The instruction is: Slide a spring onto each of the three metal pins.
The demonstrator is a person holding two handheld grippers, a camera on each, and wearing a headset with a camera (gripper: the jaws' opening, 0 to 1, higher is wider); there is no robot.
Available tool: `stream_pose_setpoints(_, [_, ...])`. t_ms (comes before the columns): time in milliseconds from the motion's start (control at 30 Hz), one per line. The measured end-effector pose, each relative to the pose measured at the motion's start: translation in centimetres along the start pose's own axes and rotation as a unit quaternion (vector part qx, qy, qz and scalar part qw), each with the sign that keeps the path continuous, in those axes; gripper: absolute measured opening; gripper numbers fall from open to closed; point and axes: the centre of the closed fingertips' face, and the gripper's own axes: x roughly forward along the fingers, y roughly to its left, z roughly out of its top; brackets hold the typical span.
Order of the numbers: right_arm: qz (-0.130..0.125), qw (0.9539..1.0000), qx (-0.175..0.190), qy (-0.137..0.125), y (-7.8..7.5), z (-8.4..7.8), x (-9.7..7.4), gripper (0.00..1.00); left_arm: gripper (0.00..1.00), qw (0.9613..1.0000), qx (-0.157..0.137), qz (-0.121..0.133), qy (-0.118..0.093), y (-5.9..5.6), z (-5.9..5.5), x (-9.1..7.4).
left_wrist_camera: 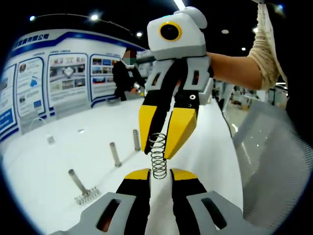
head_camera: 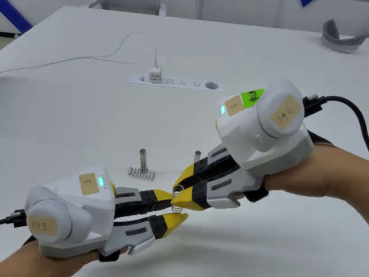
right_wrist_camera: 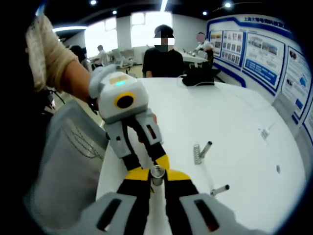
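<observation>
Pinching one end of the spring (left_wrist_camera: 157,164): right gripper (right_wrist_camera: 156,175) jaws. Left gripper (left_wrist_camera: 160,174) jaws spread round its other end, near the tall pin (head_camera: 143,158). Looks light and squashy; hold the ends gently.

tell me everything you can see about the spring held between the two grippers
The spring is a small coil of thin, shiny silver wire, steel by the look of it, with open, evenly spaced turns and no visible bend. It is held up off the white table. One end is pinched between the yellow jaw tips of the right hand-held gripper. The other end reaches between the spread jaws of the left hand-held gripper, where contact is unclear.
</observation>
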Motion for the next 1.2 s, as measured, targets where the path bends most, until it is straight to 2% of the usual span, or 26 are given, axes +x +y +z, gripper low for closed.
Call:
stream_pose_setpoints(300, [-0.008,1.0,0.005,-0.004,-0.5,0.0,-0.3,0.12,0.3,0.9998,-0.02,0.001,-0.006,0.0,0.0,-0.1])
stream_pose_setpoints(567, [-0.018,0.9997,0.013,-0.009,-1.1,0.0,-0.8,0.12,0.4,0.9993,-0.036,0.004,-0.002,0.2,-0.4,-0.6])
stream_pose_setpoints(800, [-0.03,0.9992,0.02,-0.016,-1.8,0.1,-1.3,0.12,0.52,0.9986,-0.051,0.018,0.002,0.8,-0.7,-1.3])
stream_pose_setpoints(1200, [-0.046,0.9983,0.029,-0.022,-2.7,0.1,-1.9,0.12,0.62,0.9973,-0.06,0.043,0.0,1.7,-0.9,-2.2])
